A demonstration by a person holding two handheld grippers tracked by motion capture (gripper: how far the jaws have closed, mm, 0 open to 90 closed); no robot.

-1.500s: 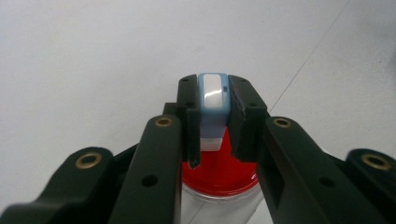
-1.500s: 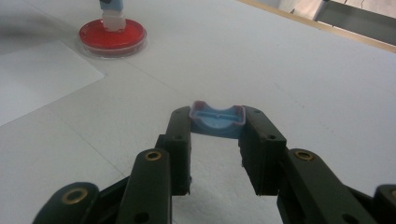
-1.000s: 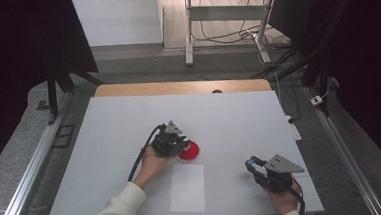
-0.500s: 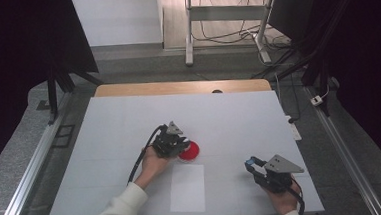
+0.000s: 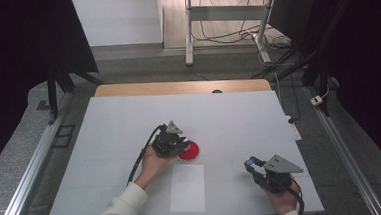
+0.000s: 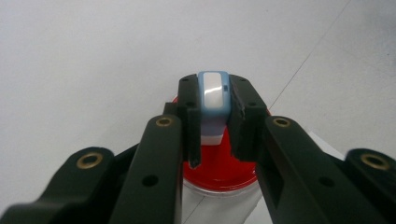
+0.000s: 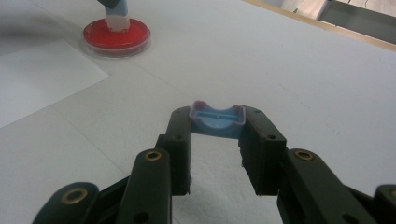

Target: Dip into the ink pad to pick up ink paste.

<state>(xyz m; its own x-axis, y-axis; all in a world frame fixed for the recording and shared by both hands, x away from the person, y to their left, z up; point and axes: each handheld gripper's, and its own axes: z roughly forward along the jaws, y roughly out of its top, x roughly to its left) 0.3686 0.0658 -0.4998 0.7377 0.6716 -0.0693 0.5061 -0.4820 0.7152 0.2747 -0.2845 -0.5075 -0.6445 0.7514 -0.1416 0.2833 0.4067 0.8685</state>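
Our left gripper (image 6: 212, 121) squeezed a small blue and white stamp (image 6: 213, 95), pressing it on the red ink pad (image 5: 189, 151) near the table's (image 5: 228, 110) middle. At five o'clock, our right gripper (image 7: 215, 135) pinched the blue cap (image 7: 217, 120). White paper (image 5: 187, 187) lay at six.

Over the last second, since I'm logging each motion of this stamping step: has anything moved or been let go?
Nothing visibly changed. The left gripper stays shut on the blue stamp over the red ink pad; the right gripper still grips the blue cap near the table's front right. The white paper sheet lies as before.
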